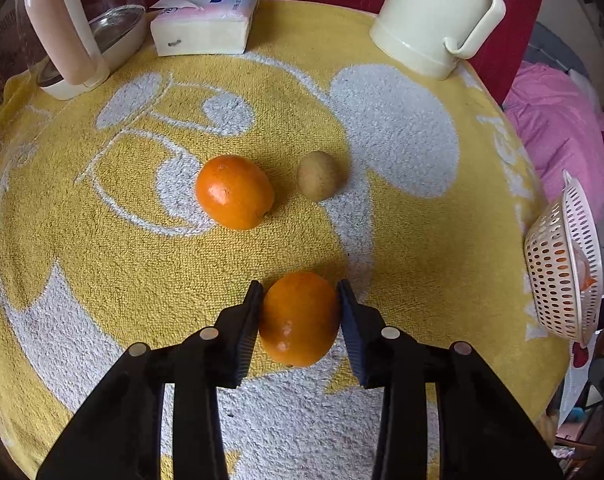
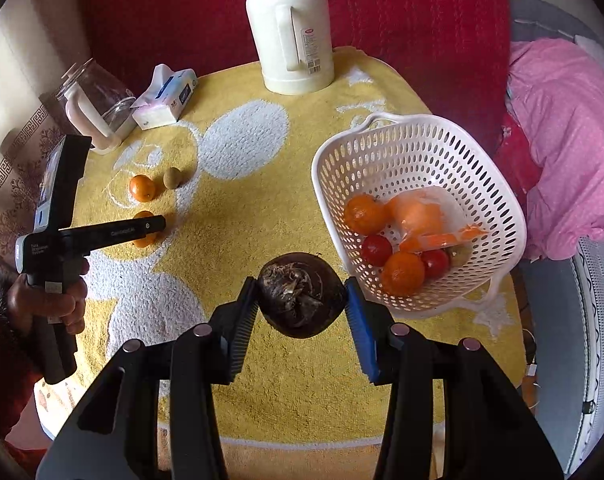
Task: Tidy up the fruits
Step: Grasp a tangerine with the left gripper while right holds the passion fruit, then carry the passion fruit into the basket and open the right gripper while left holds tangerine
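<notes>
Right wrist view shows the white basket (image 2: 497,184) on the yellow towel (image 2: 238,128), just right of the right gripper (image 2: 301,296), whose fingers clamp a dark brown fruit (image 2: 302,300). Left gripper (image 1: 299,294) squeezes an orange (image 1: 300,318); another orange (image 1: 234,191) and a kiwi (image 1: 319,176) lie beyond its tips.

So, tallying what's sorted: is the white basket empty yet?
Not empty: the white perforated plastic basket holds oranges, red tomatoes and a plastic bag.
</notes>
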### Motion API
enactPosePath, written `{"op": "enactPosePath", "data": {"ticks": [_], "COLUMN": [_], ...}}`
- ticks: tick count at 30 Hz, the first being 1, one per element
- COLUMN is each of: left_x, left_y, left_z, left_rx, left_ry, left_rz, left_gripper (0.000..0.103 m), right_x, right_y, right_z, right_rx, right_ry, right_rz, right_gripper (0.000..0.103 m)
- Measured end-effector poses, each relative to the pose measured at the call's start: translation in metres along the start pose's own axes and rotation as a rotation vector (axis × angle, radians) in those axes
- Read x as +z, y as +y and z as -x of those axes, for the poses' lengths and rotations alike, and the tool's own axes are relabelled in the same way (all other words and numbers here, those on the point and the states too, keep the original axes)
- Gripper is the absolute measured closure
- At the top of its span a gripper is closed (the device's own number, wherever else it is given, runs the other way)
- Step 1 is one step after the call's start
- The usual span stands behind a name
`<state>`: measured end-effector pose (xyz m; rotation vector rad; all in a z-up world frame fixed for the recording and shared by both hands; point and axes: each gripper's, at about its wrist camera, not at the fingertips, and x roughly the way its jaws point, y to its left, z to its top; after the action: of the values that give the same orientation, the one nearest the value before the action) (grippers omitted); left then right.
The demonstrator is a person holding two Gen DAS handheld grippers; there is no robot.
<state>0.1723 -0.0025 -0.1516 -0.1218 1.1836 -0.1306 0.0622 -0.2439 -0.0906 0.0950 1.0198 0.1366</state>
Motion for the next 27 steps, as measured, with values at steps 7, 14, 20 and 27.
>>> {"op": "enactPosePath", "data": {"ticks": [7,14,20,27], "left_x": [-0.013,-0.025,-0.033,-0.046], "left_y": [-0.002,-0.008,-0.019,-0.025], "left_z": [0.023,0.054,0.08,0.109], "left_rx": [0.0,0.003,0.012,0.034], "left_ry": [-0.026,-0.062,-0.1,-0.147], "left_rz": [0.049,0.079,0.106,0.133], "left_gripper": [0.065,0.065,0.065,0.065], "right_x": [0.008,0.018,0.033,0.04], "right_y": [-0.027,-0.055,-0.064,-0.071], "right_z": [0.008,0.01,-0.002,-0.015], "right_rx": [0.007,0.008,0.018,0.043], "right_ry": [-0.025,-0.044,-0.051,-0.037], "right_rz": [-0.04,-0.062,-0.041,-0.029], "right_gripper": [0.058,0.058,0.058,0.053]}}
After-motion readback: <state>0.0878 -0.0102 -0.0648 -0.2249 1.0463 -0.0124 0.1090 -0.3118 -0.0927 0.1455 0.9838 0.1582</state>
